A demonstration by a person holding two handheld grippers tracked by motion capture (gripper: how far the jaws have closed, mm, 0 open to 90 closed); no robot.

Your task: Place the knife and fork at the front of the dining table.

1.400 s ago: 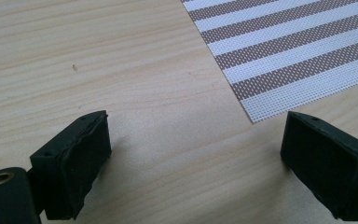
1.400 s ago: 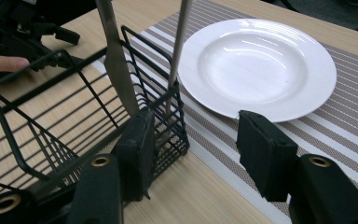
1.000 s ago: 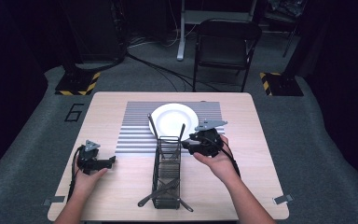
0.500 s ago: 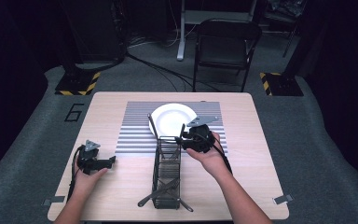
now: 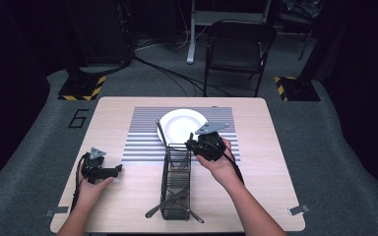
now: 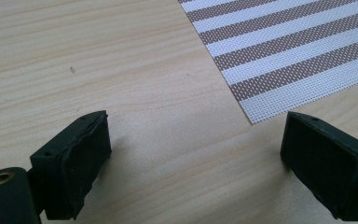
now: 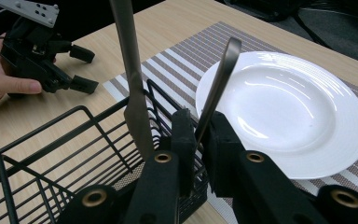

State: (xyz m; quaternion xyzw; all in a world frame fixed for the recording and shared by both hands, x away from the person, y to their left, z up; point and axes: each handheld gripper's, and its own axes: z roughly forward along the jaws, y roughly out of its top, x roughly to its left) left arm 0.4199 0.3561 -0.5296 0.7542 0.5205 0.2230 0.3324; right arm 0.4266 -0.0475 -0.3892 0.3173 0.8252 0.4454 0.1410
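a: why is the right gripper (image 7: 196,140) at the wire basket's (image 5: 176,184) far end?
b: its jaws have just been closing and now clamp a utensil handle (image 7: 218,79) standing there, beside the plate (image 7: 298,112). a second handle (image 7: 131,70) leans alongside.
a: and the left gripper (image 5: 113,169)?
b: resting on the bench (image 6: 98,60), jaws apart, empty. more cutlery (image 5: 170,200) lies at the basket's near end.

A single large dark numeral "6" (image 5: 78,118) is showing on the grey floor covering (image 5: 34,147), just off the far left corner of the table (image 5: 113,105). The yellow-and-black hazard stripes (image 5: 81,92) on the floor stand bases are carrying no lettering. Nothing else readable is showing on the plate, the mat, the wire basket or the grippers.
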